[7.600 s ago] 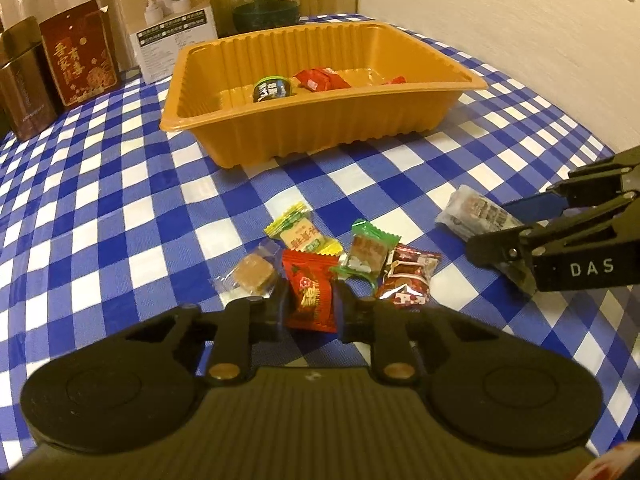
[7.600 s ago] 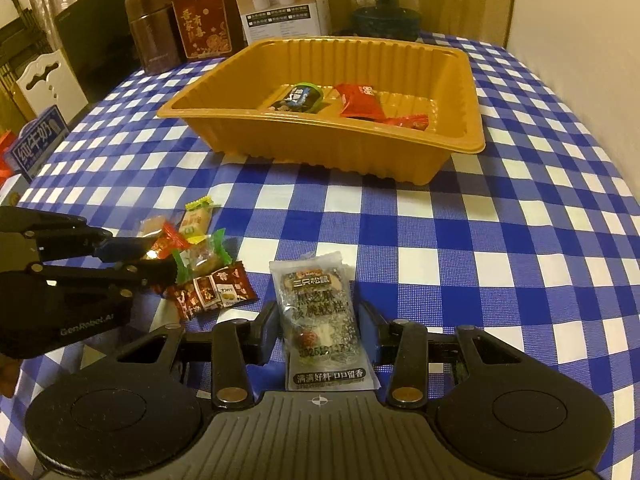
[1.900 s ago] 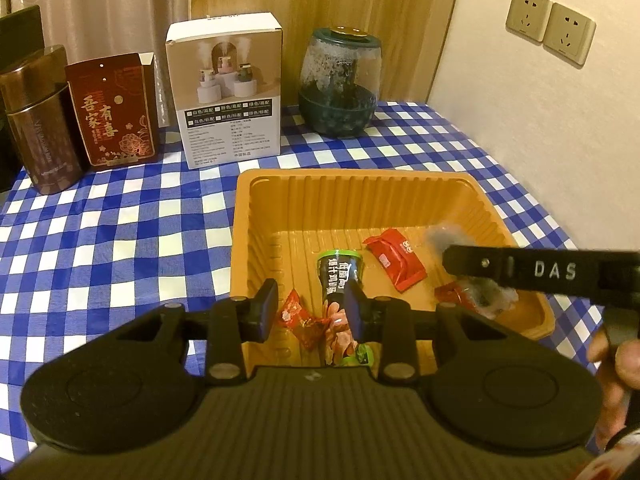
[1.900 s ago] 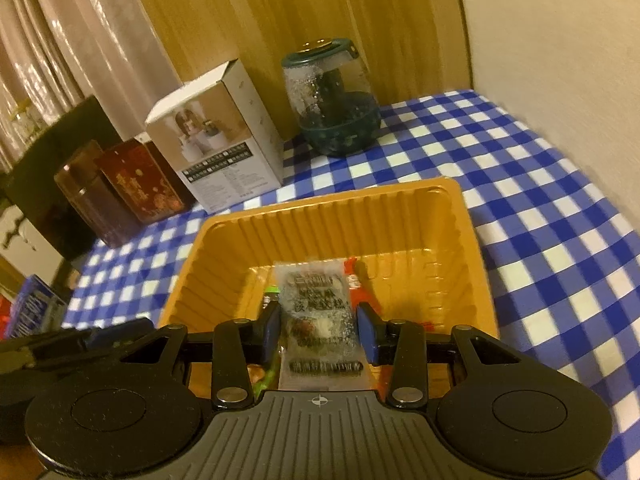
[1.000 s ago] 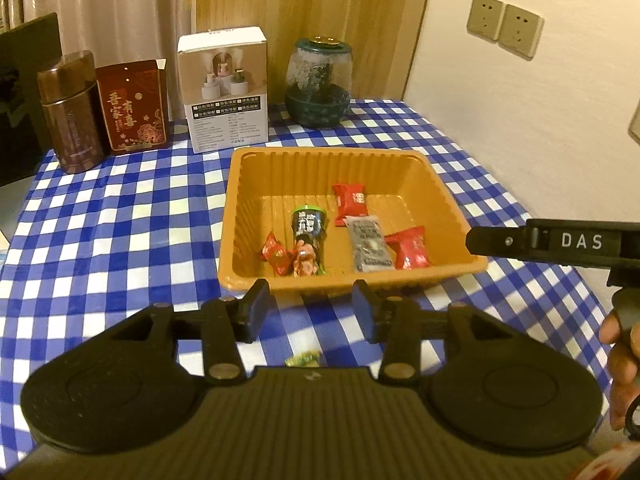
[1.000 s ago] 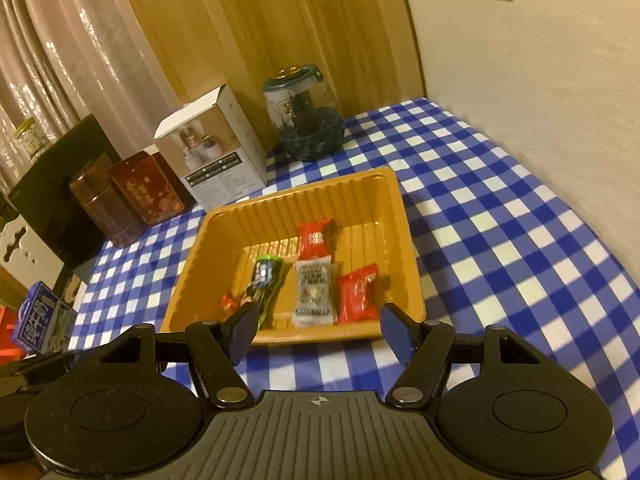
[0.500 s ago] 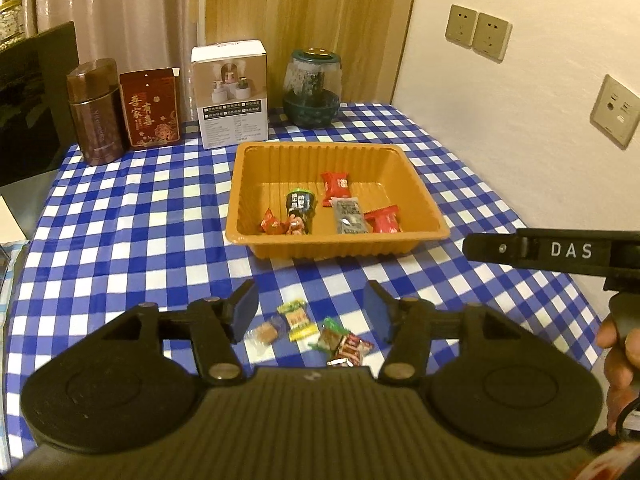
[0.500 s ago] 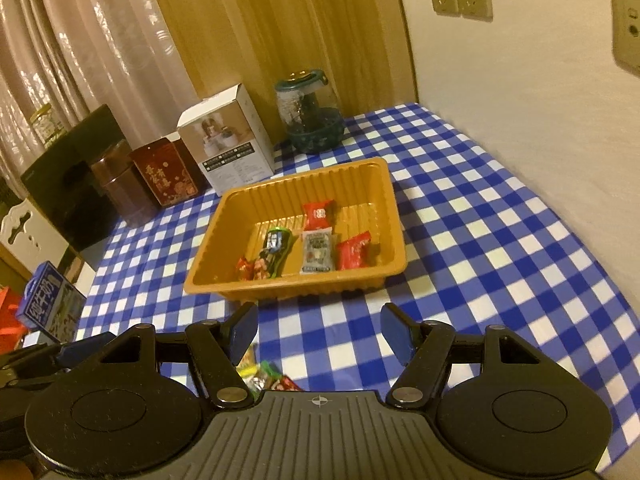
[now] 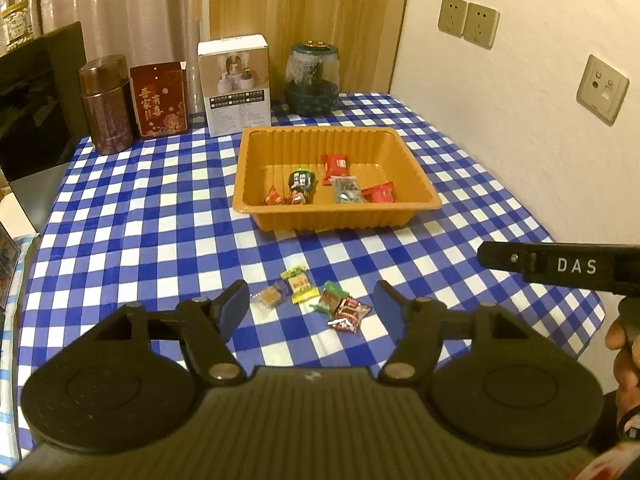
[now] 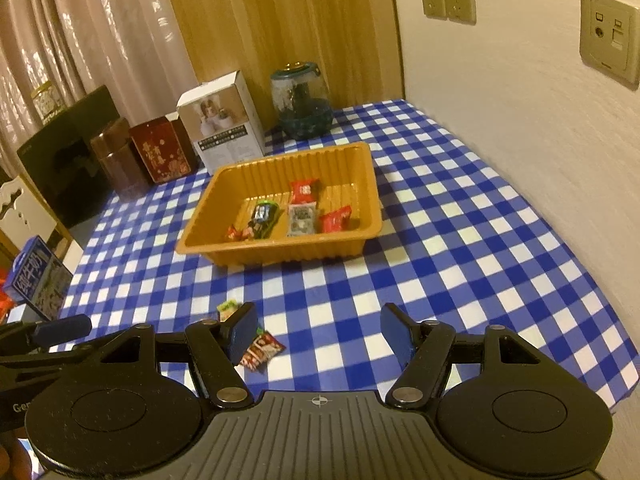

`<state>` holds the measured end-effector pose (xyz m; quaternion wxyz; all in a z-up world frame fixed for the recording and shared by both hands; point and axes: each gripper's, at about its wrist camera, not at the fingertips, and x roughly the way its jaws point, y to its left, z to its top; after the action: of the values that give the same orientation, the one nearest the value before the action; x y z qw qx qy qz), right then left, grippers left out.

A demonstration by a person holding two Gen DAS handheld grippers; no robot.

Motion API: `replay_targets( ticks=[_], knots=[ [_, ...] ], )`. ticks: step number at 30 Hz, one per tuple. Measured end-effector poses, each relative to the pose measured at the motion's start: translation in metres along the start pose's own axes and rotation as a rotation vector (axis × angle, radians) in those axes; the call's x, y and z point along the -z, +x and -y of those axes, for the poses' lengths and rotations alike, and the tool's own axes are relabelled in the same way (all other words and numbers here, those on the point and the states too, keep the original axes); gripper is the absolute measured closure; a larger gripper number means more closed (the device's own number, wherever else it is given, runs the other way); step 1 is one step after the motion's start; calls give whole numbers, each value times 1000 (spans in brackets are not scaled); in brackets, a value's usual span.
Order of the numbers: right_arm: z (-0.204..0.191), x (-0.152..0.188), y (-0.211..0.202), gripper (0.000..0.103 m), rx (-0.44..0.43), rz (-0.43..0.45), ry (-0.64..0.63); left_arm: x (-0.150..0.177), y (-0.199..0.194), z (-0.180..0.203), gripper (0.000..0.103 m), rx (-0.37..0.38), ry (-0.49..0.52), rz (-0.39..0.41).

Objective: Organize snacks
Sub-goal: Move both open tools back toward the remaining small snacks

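I'm looking down over a table covered in a blue-and-white checked cloth (image 9: 160, 216), which fills both views and drops off at its near and right edges. Nearest me, the left gripper (image 9: 310, 306) has nothing between its fingers and its jaws are opening; the right gripper (image 10: 318, 330) stands spread and empty too. Through the left gripper's gap I see four loose snacks on the cloth: a brown candy in clear wrap (image 9: 269, 296), a yellow-and-green wrapped one (image 9: 299, 283) just beside it, a green-edged one (image 9: 331, 301) and a dark red packet (image 9: 348, 314) touching it. From the right wrist the red packet (image 10: 260, 350) shows beside the left finger, and the others are mostly hidden behind it. The right gripper's black body marked DAS (image 9: 560, 266) crosses the right side of the left view, with part of a hand (image 9: 622, 364) below it. Farther on sits the orange tray (image 9: 340, 220), holding a small red candy (image 9: 274, 198), a dark green-topped pack (image 9: 301, 184), a grey packet (image 9: 346, 190) and two red packets (image 9: 335, 162) (image 9: 380, 193). Behind it, along the back edge, stand a brown tin (image 9: 106, 104), a red box (image 9: 159, 98), a white carton (image 9: 236, 84) and a green-based glass jar (image 9: 313, 80). Beyond are curtains (image 9: 120, 8), a wood panel (image 9: 304, 0) and a cream wall with sockets (image 9: 468, 22).
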<state>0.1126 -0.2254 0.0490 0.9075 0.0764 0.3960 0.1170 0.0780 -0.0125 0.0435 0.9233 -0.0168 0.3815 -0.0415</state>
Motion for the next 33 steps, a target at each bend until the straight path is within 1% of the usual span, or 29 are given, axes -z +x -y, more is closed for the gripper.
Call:
replay_targets(
  ticks=[7, 20, 33],
  knots=[
    [3, 14, -3, 35, -3, -19, 12, 12, -4, -4, 32, -15, 17, -9],
    [7, 31, -5, 35, -1, -32, 3, 26, -2, -12, 32, -17, 20, -34],
    [4, 40, 5, 35, -18, -54, 1, 32, 6, -20, 31, -25, 16, -50]
  ],
)
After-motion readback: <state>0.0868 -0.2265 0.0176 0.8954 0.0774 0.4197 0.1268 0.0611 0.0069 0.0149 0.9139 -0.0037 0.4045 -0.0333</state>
